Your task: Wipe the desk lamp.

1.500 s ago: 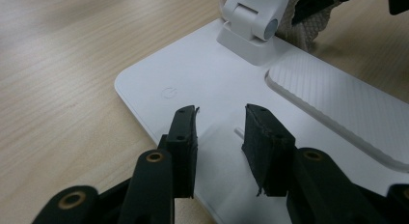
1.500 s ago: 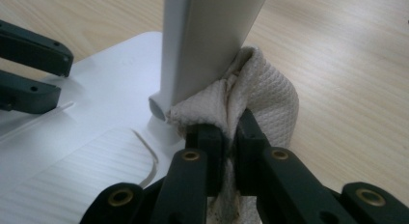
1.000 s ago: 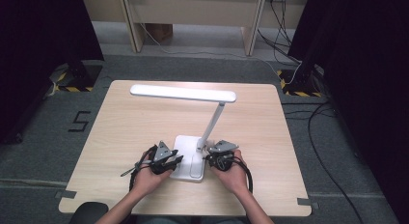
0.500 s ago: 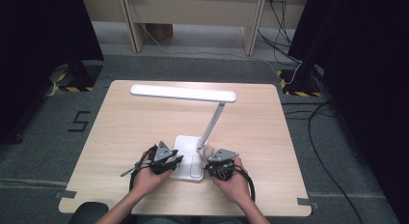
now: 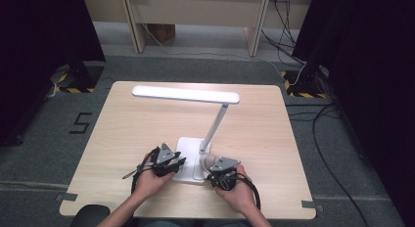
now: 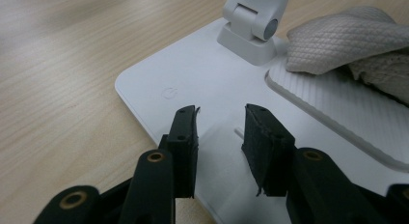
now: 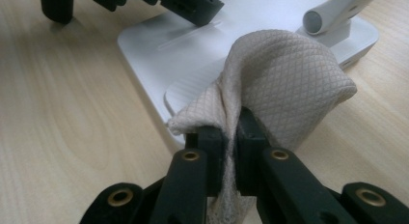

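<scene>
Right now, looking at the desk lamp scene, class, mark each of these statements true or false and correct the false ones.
1. The right gripper is shut on a cloth. True.
2. The left gripper holds the cloth too. False: its jaws stand apart over the lamp base with nothing between them.
3. The cloth rests against the lamp base near the hinge of the lamp arm. True.
4. The lamp head lies flat on the table. False: it is held above the table by the slanted arm.
5. The lamp base is black. False: it is white.
</scene>
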A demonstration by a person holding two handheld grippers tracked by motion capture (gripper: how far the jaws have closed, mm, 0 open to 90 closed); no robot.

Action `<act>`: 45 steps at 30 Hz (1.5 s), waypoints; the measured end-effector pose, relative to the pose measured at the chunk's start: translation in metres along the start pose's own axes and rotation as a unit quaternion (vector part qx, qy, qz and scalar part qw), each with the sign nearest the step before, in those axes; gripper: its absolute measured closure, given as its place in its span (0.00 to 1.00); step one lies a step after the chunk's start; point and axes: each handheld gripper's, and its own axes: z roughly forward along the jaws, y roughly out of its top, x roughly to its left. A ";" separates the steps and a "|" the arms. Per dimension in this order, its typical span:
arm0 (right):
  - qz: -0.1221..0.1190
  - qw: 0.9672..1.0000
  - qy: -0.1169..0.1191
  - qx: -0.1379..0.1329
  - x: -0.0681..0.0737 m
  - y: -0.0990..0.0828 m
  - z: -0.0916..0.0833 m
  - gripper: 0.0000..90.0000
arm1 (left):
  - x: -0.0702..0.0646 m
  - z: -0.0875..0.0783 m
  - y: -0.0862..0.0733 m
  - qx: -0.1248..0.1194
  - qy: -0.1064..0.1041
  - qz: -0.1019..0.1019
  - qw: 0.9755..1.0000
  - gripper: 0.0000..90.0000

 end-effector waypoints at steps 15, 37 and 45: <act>-0.017 1.000 0.012 -0.018 0.007 0.018 -0.010 0.94 | 0.000 0.000 0.000 0.000 -0.001 0.000 1.000 0.72; -0.021 0.998 0.054 0.005 0.013 0.029 0.014 0.94 | 0.001 0.000 0.000 0.001 -0.003 0.002 1.000 0.72; -0.034 0.998 0.049 -0.018 0.019 0.043 0.004 0.94 | 0.010 -0.006 0.004 -0.004 0.017 -0.021 1.000 0.71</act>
